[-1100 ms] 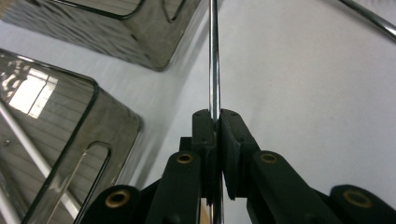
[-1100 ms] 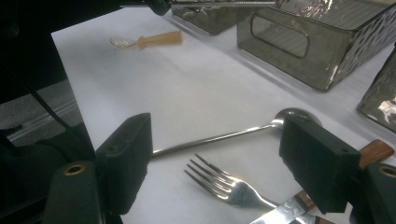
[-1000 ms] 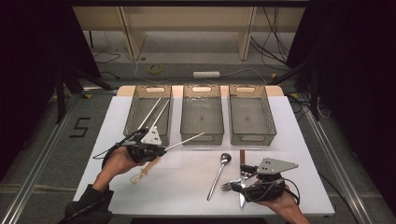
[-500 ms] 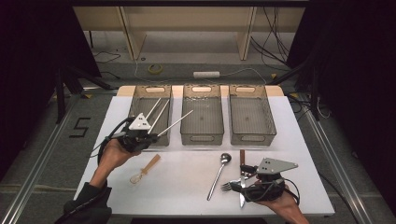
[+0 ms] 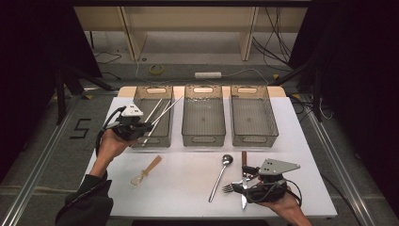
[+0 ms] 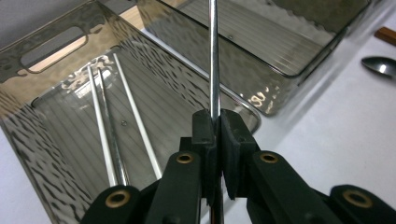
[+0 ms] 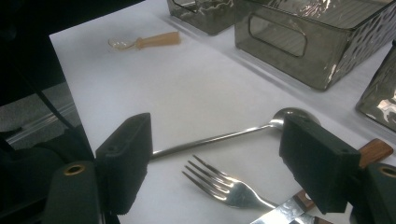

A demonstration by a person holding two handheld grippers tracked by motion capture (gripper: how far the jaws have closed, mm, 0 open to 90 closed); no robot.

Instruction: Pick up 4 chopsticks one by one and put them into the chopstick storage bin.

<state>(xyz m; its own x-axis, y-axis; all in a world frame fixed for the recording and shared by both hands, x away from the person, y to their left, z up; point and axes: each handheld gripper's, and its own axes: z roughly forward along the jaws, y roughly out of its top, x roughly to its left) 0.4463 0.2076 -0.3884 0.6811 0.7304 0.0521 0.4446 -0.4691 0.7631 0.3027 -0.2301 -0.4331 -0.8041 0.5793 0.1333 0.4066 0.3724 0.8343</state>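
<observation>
Because three like rods already lie there, the left claw point(image 6: 216, 122), clenched on a thin steel chopstick point(image 6: 214, 56), aims it at the left smoky plastic bin point(image 5: 141, 141) (right claw point(image 7: 224, 175) released).

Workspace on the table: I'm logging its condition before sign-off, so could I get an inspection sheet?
Surface: white table, flat.
Job's things: metal chopstick clamped over the left bin, which holds three more rods.
Clutter: small wooden-handled spoon, metal spoon, fork, knife; two other bins.
Grippers: left gripper shut on the chopstick; right gripper open above the fork.
Cables: power strip on the floor.
Surroundings: dark curtains, shelf legs.
</observation>
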